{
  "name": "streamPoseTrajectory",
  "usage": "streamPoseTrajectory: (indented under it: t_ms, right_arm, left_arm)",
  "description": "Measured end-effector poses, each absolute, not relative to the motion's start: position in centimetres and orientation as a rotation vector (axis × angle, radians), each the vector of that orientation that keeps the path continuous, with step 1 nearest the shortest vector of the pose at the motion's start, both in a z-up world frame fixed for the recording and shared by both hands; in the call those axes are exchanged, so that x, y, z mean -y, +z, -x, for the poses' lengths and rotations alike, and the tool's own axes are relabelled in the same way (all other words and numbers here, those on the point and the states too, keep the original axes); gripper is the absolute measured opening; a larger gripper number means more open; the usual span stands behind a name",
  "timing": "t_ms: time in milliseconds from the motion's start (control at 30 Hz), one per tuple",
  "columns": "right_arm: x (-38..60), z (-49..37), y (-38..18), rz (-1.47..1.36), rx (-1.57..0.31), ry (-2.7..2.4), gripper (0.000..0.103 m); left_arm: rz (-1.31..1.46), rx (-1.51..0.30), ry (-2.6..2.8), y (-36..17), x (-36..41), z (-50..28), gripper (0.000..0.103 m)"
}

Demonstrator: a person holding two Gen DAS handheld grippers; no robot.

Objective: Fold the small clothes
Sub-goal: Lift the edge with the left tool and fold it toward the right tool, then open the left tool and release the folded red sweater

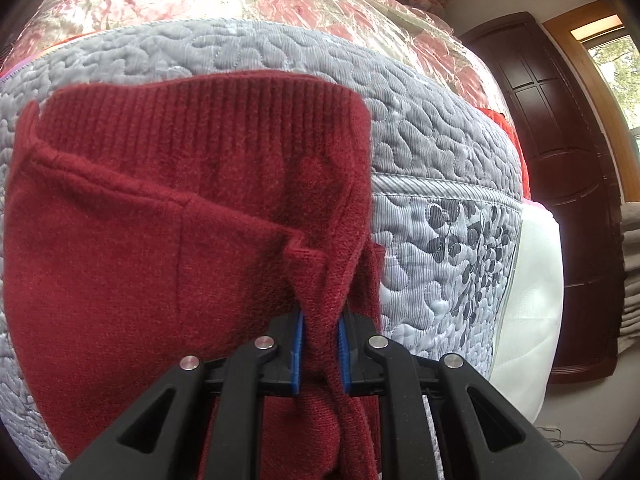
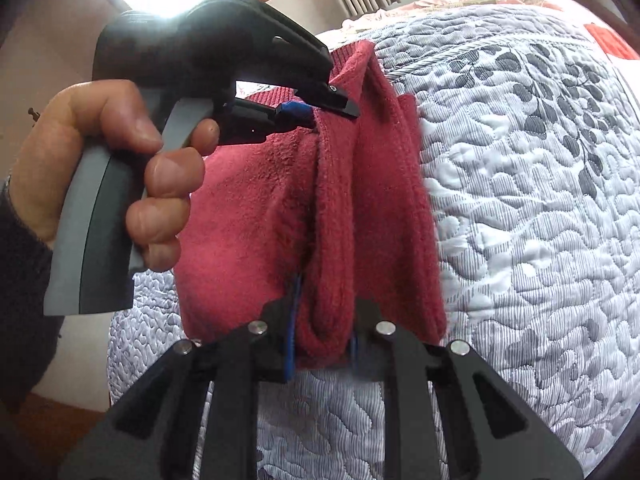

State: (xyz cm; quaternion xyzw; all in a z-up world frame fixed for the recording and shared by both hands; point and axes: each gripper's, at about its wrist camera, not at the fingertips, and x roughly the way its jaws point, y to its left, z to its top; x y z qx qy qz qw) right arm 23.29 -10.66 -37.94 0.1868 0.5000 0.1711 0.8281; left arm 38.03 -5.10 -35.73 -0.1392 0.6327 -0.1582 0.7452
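Left tool (image 1: 321, 354) and right tool (image 2: 322, 350) each clench a bunched edge of the dark red knitted garment (image 1: 160, 220), held taut above the grey quilted bed (image 1: 440, 240), apparently to carry one fold across.

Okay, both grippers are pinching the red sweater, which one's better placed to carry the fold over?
Probably the left gripper: it pinches the red sweater at the raised fold, while the right gripper clamps its near end low over the quilt, anchoring.
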Motion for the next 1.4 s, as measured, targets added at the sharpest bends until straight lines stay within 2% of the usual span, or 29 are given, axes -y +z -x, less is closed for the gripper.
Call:
streamPoseTrajectory:
  t_ms: [267,367,433,500,633,700,767,800,933,1067,1267,1367,1400]
  right_arm:
    - [11.8,-24.1,-39.5,-0.461,-1.07,0.402,0.02]
    - [12.5,-24.2,-40.0,-0.494,-1.075,0.408,0.025]
    - [12.9,-24.3,-40.2,-0.513,-1.086,0.407,0.029]
    - [13.4,-24.2,-40.2,-0.511,-1.091,0.406,0.031]
    - [15.6,-23.7,-40.0,-0.59,-1.109,0.404,0.037]
    - [16.9,-23.3,-39.9,-0.62,-1.125,0.417,0.044]
    - [18.1,-22.9,-39.4,-0.649,-1.143,0.444,0.045]
    - [18.6,-22.7,-38.8,-0.64,-1.143,0.449,0.045]
    - [19.4,-24.4,-36.3,-0.638,-1.111,0.546,0.045]
    - [17.7,-29.4,-35.2,-0.61,-1.103,0.644,0.045]
    - [15.7,-36.2,-38.1,-0.66,-1.209,0.603,0.057]
    - [16.0,-38.1,-39.4,-0.724,-1.241,0.569,0.055]
    - [16.1,-38.7,-39.8,-0.741,-1.245,0.571,0.038]
  left_arm:
    - [0.274,-1.329,-0.35,-35.9,5.2,-37.5,0.015]
    - [0.266,-1.318,-0.359,-35.5,5.4,-37.5,0.02]
    - [0.274,-1.296,-0.371,-34.7,5.4,-37.4,0.028]
    - [0.254,-1.264,-0.383,-33.4,5.5,-37.4,0.031]
    - [0.254,-1.173,-0.422,-30.0,4.7,-37.3,0.05]
    - [0.276,-1.132,-0.438,-28.3,3.4,-36.9,0.054]
    - [0.283,-1.112,-0.449,-27.2,2.1,-36.2,0.058]
    - [0.284,-1.102,-0.457,-26.8,1.3,-35.6,0.063]
    - [0.291,-1.084,-0.486,-27.3,-2.1,-31.7,0.063]
    - [0.298,-1.146,-0.473,-29.5,-4.6,-27.4,0.063]
    - [0.295,-1.238,-0.478,-32.5,-5.6,-23.7,0.064]
    - [0.245,-1.251,-0.521,-33.3,-4.7,-22.9,0.064]
    - [0.225,-1.251,-0.53,-33.4,-4.3,-22.7,0.064]
